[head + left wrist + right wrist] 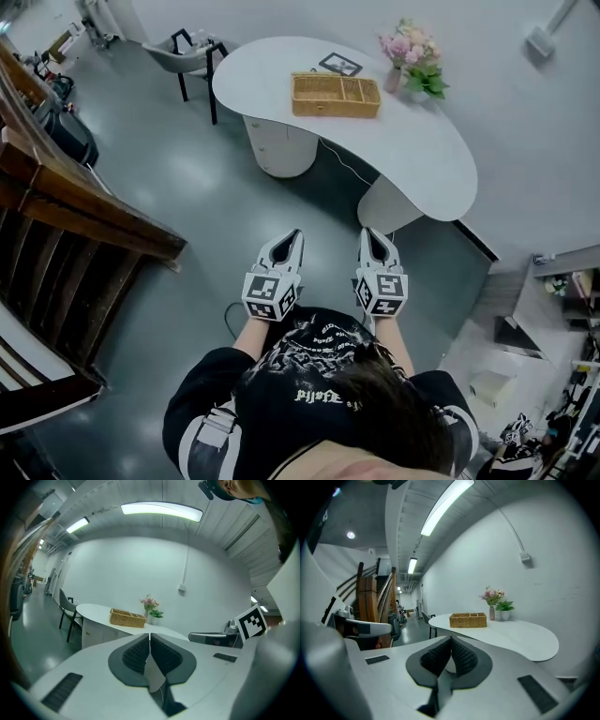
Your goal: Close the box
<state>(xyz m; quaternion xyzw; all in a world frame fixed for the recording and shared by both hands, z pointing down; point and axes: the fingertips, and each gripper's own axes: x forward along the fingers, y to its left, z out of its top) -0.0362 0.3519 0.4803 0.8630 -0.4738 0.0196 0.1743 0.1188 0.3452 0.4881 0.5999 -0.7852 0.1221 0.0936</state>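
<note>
Person's hair [394, 412] nearest lens. Left gripper [296, 236], right gripper [368, 234] side by side, jaws together, empty, well apart from wicker box [335, 95] on white table [422, 150].

All 3 views face distant table [412, 155].
</note>
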